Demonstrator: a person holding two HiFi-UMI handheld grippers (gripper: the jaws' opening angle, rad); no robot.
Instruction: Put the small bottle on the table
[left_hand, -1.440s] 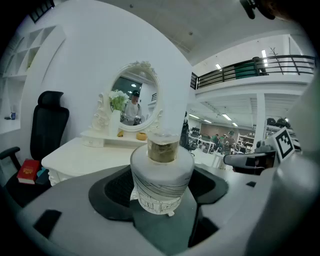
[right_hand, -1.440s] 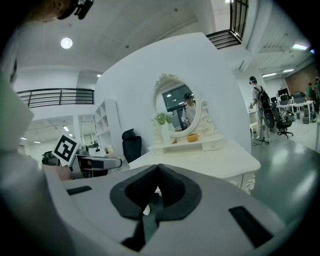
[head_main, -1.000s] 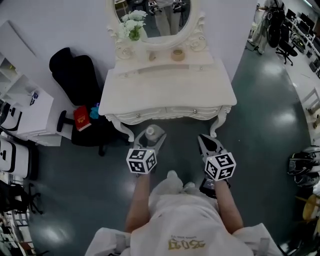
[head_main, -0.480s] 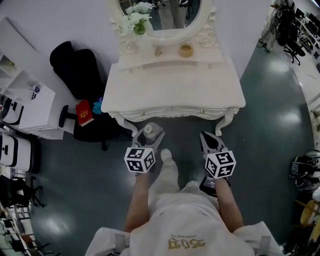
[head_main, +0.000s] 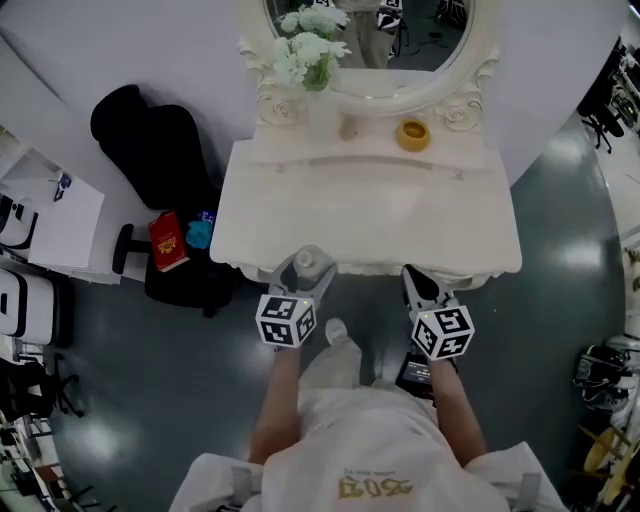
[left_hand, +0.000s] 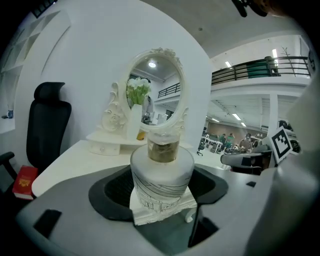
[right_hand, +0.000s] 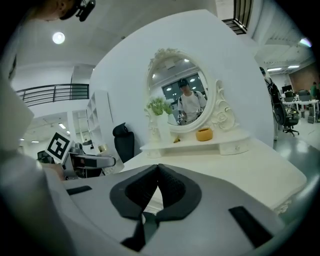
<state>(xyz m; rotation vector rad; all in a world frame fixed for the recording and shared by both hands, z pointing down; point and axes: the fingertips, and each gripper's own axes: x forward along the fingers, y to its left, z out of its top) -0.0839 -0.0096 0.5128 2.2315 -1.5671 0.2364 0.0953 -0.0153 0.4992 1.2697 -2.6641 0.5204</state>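
**Holding the small bottle (head_main: 306, 262) at the table (head_main: 370, 215) edge**

Head view: the left tongs (head_main: 303, 270) and right tongs (head_main: 417, 284) are at the table's front edge.
Left gripper view: these tongs are clamped on the bottle, which stands upright.
Right gripper view: these tongs are pressed together with nothing in them.

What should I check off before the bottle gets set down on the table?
1. Bottle clamped in left tongs: ok.
2. Bottle upright: ok.
3. Bare table surface ahead: ok.
4. Right tongs shut, nothing in them: ok.
5. Bottle fully over the table: cannot tell; in the head view it sits at the front edge.
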